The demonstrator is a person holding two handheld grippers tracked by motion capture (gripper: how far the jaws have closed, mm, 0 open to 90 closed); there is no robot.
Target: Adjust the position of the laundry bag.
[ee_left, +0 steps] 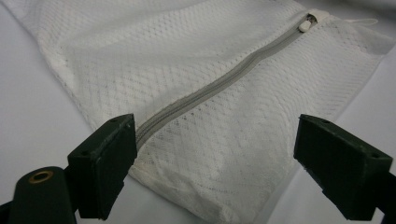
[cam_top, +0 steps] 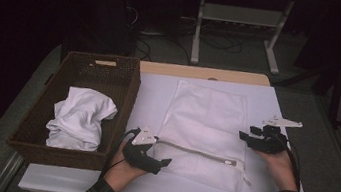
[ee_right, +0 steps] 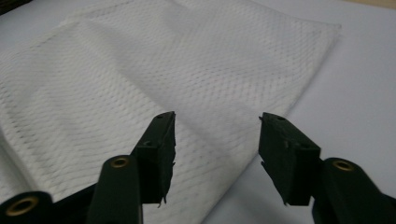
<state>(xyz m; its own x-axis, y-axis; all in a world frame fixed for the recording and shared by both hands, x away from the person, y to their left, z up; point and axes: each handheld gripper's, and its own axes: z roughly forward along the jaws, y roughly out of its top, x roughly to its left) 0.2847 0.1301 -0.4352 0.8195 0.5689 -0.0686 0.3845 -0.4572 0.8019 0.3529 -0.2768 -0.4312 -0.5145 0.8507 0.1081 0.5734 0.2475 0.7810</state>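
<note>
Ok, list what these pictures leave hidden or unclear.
- Basket floor: high view, covered by the white cloth and in shadow.
- Mesh bag contents: cannot tell in any view whether anything is inside.
- Zipper pull: left gripper view, too small for detail.
- Left gripper jaws: high view, too dark.

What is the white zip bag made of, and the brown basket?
The zip bag looks like thin white mesh fabric, probably synthetic: small holes pattern it all over, with a grey zipper across it. The basket looks like dark woven wicker, judging by its ribbed walls.
</note>
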